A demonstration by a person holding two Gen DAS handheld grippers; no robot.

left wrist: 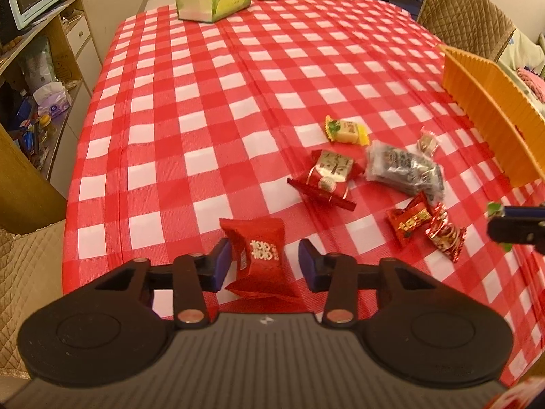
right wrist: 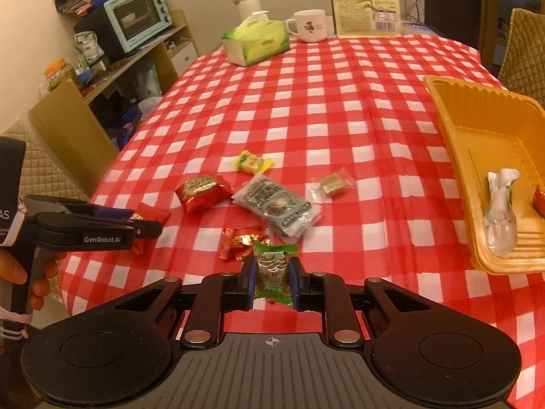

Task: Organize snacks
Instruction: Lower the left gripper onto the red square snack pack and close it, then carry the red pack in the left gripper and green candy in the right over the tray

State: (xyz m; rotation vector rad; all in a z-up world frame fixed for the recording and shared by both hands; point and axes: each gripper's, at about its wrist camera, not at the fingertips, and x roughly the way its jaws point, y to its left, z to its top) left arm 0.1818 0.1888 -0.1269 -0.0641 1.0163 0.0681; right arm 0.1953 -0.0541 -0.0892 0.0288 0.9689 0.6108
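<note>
Snacks lying scattered on the checked bench

My right gripper is clenching a green-wrapped candy above the bench; my left gripper is gaping around a red packet. An orange tray is sitting right, a toaster oven shelved beyond.

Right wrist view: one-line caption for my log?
Right gripper clamps a green-wrapped candy above the checkered tablecloth, orange tray to its right.
</note>
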